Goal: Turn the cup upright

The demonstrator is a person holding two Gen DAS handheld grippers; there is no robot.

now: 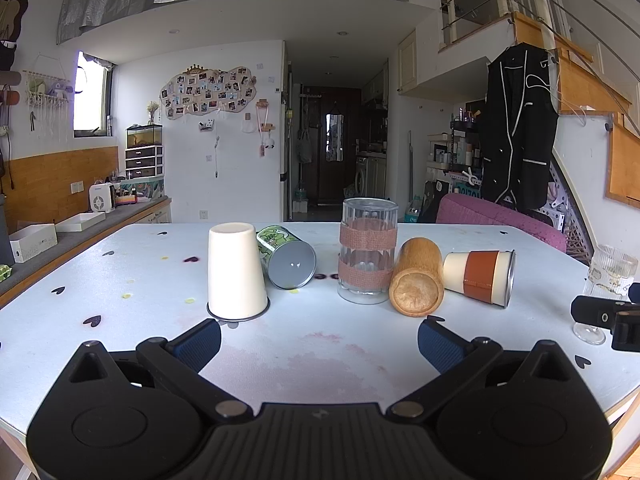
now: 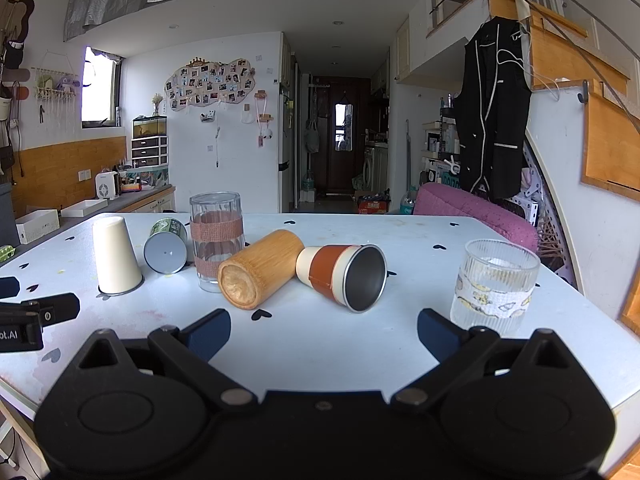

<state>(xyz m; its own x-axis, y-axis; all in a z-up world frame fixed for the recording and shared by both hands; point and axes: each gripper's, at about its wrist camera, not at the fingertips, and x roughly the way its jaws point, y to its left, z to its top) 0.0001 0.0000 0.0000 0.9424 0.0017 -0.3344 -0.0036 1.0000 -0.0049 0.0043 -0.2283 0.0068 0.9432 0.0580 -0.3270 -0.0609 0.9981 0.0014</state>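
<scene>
Six cups sit on the counter point(image 2: 320, 344) and several aren't upright. The cream cup point(image 1: 237, 271) is mouth-down, just ahead of the left gripper point(image 1: 319, 340) and a bit toward its left finger. The green printed can point(image 1: 286, 257) lies on its side touching it, base toward the camera. The wooden cup point(image 2: 260, 268) and the cream cup with the brown sleeve point(image 2: 342, 276) are tipped over too, lying ahead of the right gripper point(image 2: 324, 334), sleeve cup's steel-lined mouth facing the camera and looking empty. The burlap-wrapped glass point(image 2: 217, 240) is behind the wooden cup; I think it's standing mouth-down but can't say for sure. The ribbed glass point(image 2: 494, 284) stands upright just beyond the right gripper's right finger, nothing obvious inside. Both sets of jaws are spread wide, holding nothing. The counter is pale blue with little black hearts and a faint pink stain. Behind: photo board point(image 1: 208, 92), black jacket point(image 2: 494, 112) hanging by the stairs.
</scene>
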